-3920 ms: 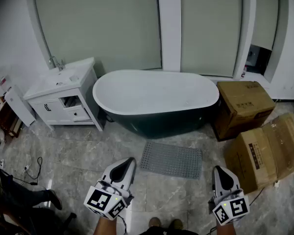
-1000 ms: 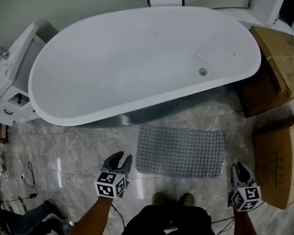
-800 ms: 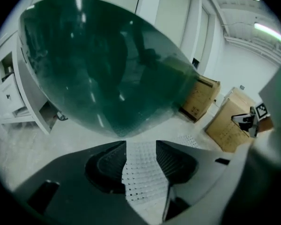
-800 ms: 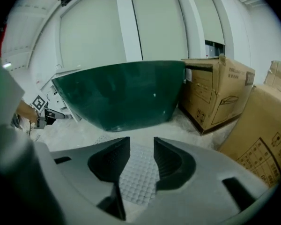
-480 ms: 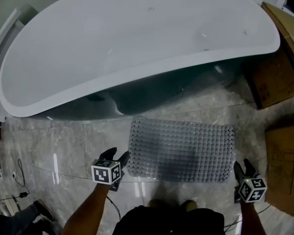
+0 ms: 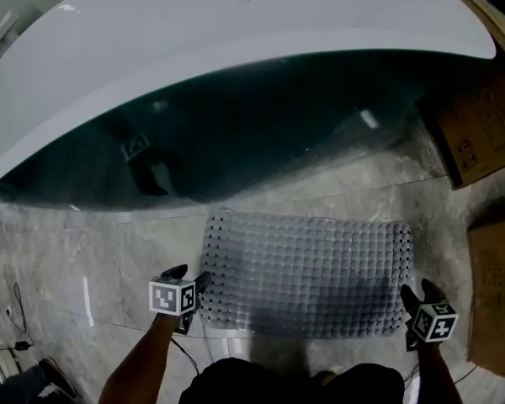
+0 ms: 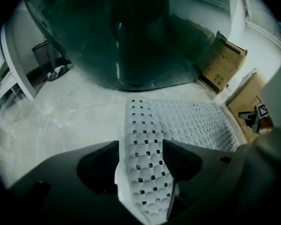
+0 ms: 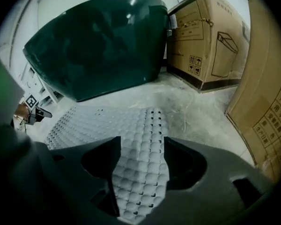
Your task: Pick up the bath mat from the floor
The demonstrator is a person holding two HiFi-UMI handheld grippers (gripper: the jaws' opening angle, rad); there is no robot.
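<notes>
The grey bath mat [image 6: 307,268], studded and perforated, lies flat on the marble floor in front of the tub. My left gripper [image 6: 189,286] is low at the mat's near left corner. In the left gripper view the mat [image 7: 187,121] runs between the jaws of that gripper [image 7: 141,163], which are opening, and the pads are not pressing on it. My right gripper [image 6: 419,297] is at the near right corner. Its jaws [image 8: 140,165] are also opening, with the mat [image 8: 107,123] lying between them.
A dark green bathtub [image 6: 236,124] with a white rim stands just beyond the mat. Cardboard boxes [image 6: 475,133] [image 6: 498,284] crowd the right side. A cable [image 6: 17,310] trails on the floor at the far left. The person's dark clothing fills the bottom edge.
The head view has dropped closer to the floor. Both grippers have come down to the mat's near corners, one at each end, and their jaws have spread wider.
</notes>
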